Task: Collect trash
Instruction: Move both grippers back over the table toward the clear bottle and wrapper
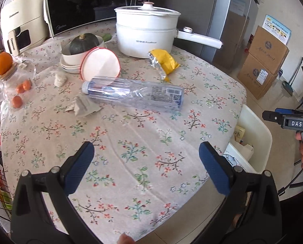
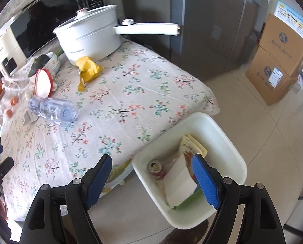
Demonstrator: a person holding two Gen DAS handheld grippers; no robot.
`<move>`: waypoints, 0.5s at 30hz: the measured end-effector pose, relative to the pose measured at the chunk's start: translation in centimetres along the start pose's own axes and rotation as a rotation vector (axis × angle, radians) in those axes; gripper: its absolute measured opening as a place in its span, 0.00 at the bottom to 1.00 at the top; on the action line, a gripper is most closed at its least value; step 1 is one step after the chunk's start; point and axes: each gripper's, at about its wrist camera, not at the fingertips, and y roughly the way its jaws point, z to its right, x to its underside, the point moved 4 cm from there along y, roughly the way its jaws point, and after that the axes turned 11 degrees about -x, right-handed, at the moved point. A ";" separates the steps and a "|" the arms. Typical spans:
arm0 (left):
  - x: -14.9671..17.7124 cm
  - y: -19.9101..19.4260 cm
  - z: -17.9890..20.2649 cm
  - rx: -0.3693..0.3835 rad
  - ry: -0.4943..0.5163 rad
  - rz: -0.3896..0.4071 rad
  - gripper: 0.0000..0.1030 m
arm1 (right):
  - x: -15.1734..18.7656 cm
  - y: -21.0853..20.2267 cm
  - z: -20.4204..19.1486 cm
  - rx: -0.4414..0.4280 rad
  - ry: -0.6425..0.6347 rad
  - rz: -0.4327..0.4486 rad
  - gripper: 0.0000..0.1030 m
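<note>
A clear plastic bottle (image 1: pixel 135 93) lies on its side on the floral tablecloth (image 1: pixel 131 142); it also shows in the right wrist view (image 2: pixel 53 109). A yellow foil wrapper (image 1: pixel 163 63) lies by the pot, and crumpled paper (image 1: pixel 84 105) and a tissue wad (image 1: pixel 59 79) lie left of the bottle. My left gripper (image 1: pixel 146 158) is open and empty over the table's near part. My right gripper (image 2: pixel 151 172) is open and empty above the white bin (image 2: pixel 222 134), which holds a red can (image 2: pixel 157 168), white paper (image 2: pixel 180 185) and packets.
A white electric pot (image 1: pixel 147 30), a microwave (image 1: pixel 86 6), stacked bowls with a squash (image 1: pixel 80 46), a red-rimmed lid (image 1: pixel 100 65) and a bag of oranges (image 1: pixel 17 89) stand on the table. Cardboard boxes (image 2: pixel 279 61) and a fridge (image 2: pixel 212 30) stand beyond.
</note>
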 end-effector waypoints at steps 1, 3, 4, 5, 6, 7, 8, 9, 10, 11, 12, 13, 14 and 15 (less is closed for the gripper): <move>0.3 -0.1 -0.9 -0.012 -0.003 0.000 0.99 | -0.2 0.3 -1.2 0.007 -0.030 0.003 0.80; 0.7 -0.1 -2.9 -0.043 -0.012 0.000 0.99 | -0.6 1.0 -3.0 0.025 -0.075 0.007 0.81; 1.0 0.0 -4.0 -0.055 -0.023 -0.003 0.99 | -0.8 1.3 -4.0 0.026 -0.091 0.007 0.81; 1.3 0.1 -5.1 -0.066 -0.038 -0.010 0.99 | -0.9 1.6 -5.0 0.020 -0.104 0.004 0.81; 1.6 0.3 -6.2 -0.073 -0.057 -0.018 0.99 | -1.1 2.0 -5.9 0.011 -0.114 0.000 0.81; 1.9 0.5 -7.1 -0.077 -0.077 -0.026 0.99 | -1.2 2.3 -6.8 0.003 -0.123 -0.003 0.81; 2.2 0.6 -8.1 -0.080 -0.096 -0.032 0.99 | -1.3 2.6 -7.7 -0.003 -0.132 -0.006 0.81; 2.4 0.8 -9.0 -0.083 -0.113 -0.037 0.99 | -1.5 2.9 -8.5 -0.009 -0.142 -0.007 0.81; 2.6 0.9 -9.8 -0.089 -0.127 -0.039 0.99 | -1.6 3.1 -9.2 -0.016 -0.154 -0.008 0.81; 2.8 1.0 -10.5 -0.097 -0.140 -0.041 0.99 | -1.8 3.4 -10.0 -0.020 -0.167 -0.008 0.81; 2.9 1.2 -11.1 -0.103 -0.153 -0.043 0.99 | -2.0 3.7 -10.7 -0.024 -0.179 -0.006 0.81; 2.9 1.3 -11.7 -0.109 -0.168 -0.043 0.99 | -2.2 4.0 -11.4 -0.028 -0.193 -0.006 0.81; 3.0 1.5 -12.2 -0.112 -0.186 -0.042 0.99 | -2.4 4.3 -12.0 -0.032 -0.207 -0.009 0.81; 3.0 1.6 -12.7 -0.114 -0.206 -0.042 0.99 | -2.5 4.6 -12.6 -0.037 -0.221 -0.013 0.81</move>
